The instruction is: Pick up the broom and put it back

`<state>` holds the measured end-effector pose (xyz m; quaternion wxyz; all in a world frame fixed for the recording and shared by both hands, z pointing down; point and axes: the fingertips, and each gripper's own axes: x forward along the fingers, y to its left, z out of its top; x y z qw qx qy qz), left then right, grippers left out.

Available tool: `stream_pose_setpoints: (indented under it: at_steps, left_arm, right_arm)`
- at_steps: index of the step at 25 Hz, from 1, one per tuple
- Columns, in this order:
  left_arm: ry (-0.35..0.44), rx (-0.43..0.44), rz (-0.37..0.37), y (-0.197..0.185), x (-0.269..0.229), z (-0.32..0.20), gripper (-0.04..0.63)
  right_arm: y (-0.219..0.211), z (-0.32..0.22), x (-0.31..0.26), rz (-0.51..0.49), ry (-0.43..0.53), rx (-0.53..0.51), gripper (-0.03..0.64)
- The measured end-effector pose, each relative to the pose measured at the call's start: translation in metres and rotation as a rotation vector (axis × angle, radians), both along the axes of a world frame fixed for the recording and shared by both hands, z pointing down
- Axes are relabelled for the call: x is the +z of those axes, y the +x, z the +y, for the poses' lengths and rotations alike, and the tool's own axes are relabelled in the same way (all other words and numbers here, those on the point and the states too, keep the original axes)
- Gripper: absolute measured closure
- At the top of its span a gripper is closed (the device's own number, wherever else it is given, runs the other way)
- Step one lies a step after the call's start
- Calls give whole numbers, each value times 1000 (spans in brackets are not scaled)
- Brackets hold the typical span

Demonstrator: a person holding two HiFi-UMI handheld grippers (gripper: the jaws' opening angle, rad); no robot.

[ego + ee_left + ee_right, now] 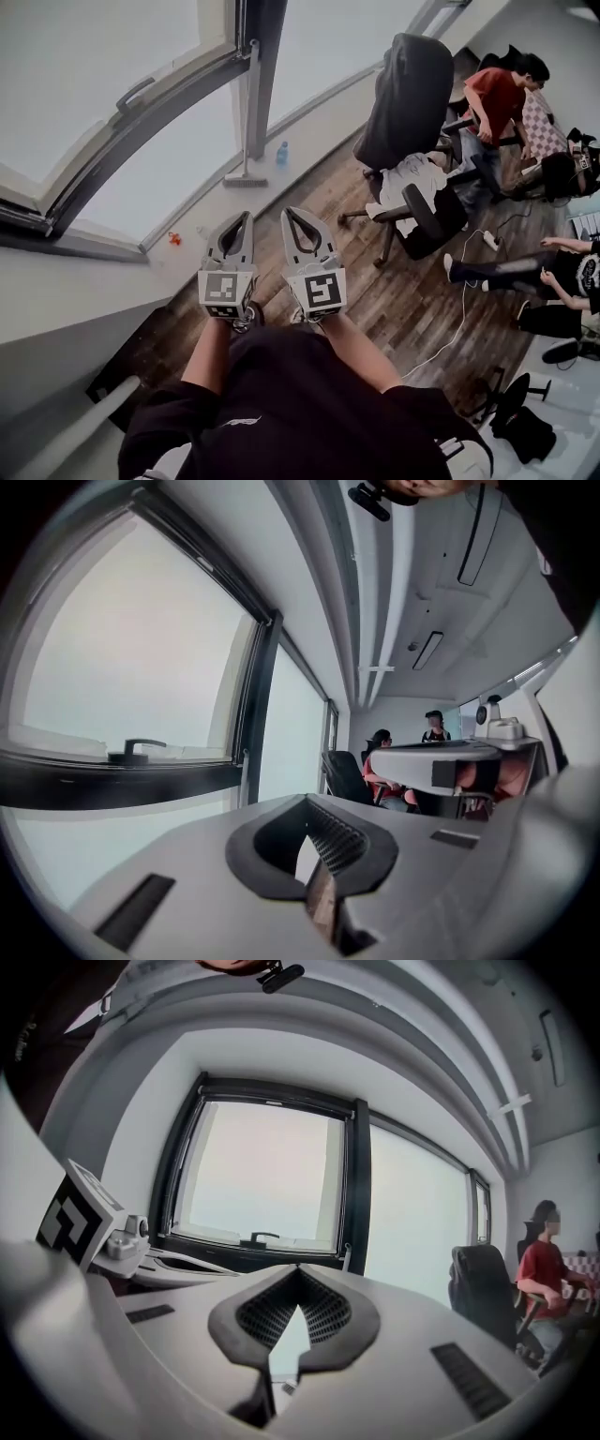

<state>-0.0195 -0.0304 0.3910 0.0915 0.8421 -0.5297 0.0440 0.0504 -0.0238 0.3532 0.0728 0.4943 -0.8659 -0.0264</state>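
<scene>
Pointing level-ish: L tool [246, 218], R tool [289, 214]

Right gripper view: broom [348, 1258] mostly hidden behind right tongs [298, 1283]; head view: person [567, 281] cut by edge.

Seemingly no legible words; square markers [222, 288] on left gripper [247, 217] and right gripper [289, 212].

Grey broom [252, 112], blue bottle [281, 155], brown planked floor [412, 309] (black chair [408, 89]).
</scene>
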Motion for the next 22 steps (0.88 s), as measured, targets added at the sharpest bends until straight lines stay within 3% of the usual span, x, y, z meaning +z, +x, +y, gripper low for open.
stream_pose_setpoints:
  at_steps: [12,22]
  left_arm:
    - [41,-60,-23,66,-16,33,595]
    - [37,-58,-45,68,-19,34,595]
  right_arm:
    - [63,24,3,-75,9,-51,595]
    - [68,20,1,-86,9,-50,595]
